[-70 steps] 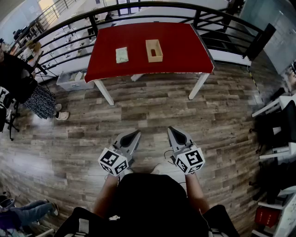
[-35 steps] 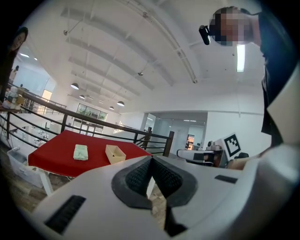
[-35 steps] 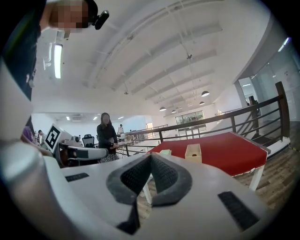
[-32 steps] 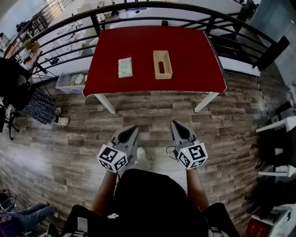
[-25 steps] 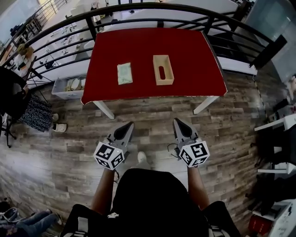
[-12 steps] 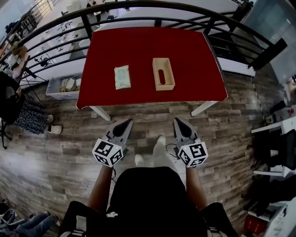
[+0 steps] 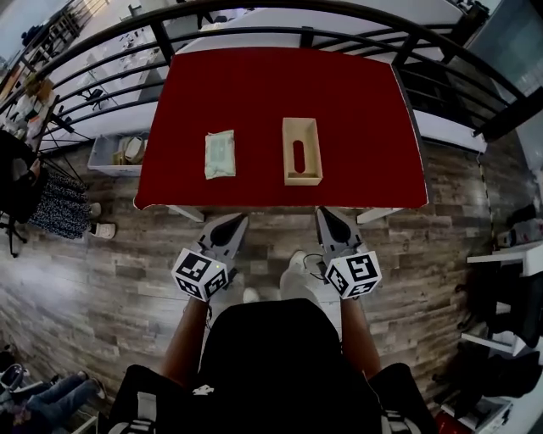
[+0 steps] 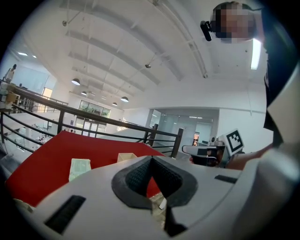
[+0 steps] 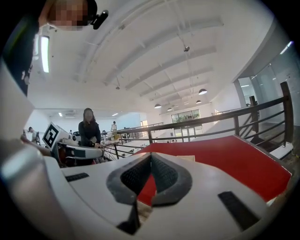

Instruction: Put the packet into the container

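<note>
A pale green packet [image 7: 220, 154] lies flat on the red table [image 7: 339, 93], left of centre; the left gripper view also shows the packet [image 8: 79, 168]. To its right stands a light wooden container [image 7: 302, 151] with a slot in its bottom; only the top of the container [image 8: 126, 157] shows past the left jaws, and a sliver of the container [image 9: 186, 158] shows in the right gripper view. My left gripper [image 7: 234, 222] and right gripper [image 7: 327, 215] are both shut and hold nothing. They hover side by side at the table's near edge, pointing toward it.
A black metal railing [image 7: 254, 10] curves behind the table. Wood-plank floor [image 7: 93, 280] surrounds it. A grey bin [image 7: 119, 154] sits by the table's left side. A person in dark clothes [image 9: 89, 131] stands far off to the left. Chairs and white furniture [image 7: 509, 271] stand at the right.
I have walked up to the table. Both grippers, still shut, have gone from well short of it to its near edge. The packet and container have not moved on the table.
</note>
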The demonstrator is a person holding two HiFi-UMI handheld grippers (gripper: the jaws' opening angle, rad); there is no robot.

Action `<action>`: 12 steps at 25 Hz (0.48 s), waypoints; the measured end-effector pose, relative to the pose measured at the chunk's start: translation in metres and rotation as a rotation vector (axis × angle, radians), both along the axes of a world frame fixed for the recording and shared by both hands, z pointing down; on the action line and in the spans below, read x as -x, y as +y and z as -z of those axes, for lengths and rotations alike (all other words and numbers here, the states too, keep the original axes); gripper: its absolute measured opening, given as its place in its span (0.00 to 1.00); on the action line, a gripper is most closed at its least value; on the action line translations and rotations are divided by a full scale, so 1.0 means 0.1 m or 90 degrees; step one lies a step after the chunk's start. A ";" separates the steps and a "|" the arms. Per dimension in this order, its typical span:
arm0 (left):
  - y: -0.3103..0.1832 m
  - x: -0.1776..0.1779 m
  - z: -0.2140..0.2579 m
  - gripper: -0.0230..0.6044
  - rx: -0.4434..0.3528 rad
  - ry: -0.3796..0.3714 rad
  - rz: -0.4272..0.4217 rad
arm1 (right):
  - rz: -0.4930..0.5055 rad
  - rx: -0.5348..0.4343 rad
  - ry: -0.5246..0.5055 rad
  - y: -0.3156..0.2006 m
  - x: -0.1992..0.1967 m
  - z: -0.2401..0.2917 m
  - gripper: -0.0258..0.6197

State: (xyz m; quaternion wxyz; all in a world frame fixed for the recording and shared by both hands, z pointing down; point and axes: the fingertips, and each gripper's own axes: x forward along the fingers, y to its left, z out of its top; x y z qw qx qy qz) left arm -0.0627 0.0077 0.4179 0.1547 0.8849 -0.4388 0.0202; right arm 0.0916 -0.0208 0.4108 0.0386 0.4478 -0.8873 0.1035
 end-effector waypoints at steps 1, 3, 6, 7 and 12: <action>-0.11 -0.04 0.00 0.04 0.001 0.000 0.006 | 0.007 0.002 -0.002 -0.11 -0.02 -0.01 0.07; -0.31 -0.14 0.01 0.04 0.001 -0.001 0.014 | 0.021 0.007 -0.005 -0.33 -0.09 -0.03 0.07; -0.56 -0.30 0.07 0.04 0.001 0.004 0.020 | 0.037 0.013 -0.013 -0.64 -0.19 -0.01 0.07; -0.64 -0.35 0.10 0.04 0.001 0.007 0.021 | 0.041 0.014 -0.018 -0.74 -0.22 0.01 0.07; -0.91 -0.49 0.14 0.04 0.000 0.001 0.039 | 0.066 0.012 -0.023 -1.05 -0.30 0.04 0.07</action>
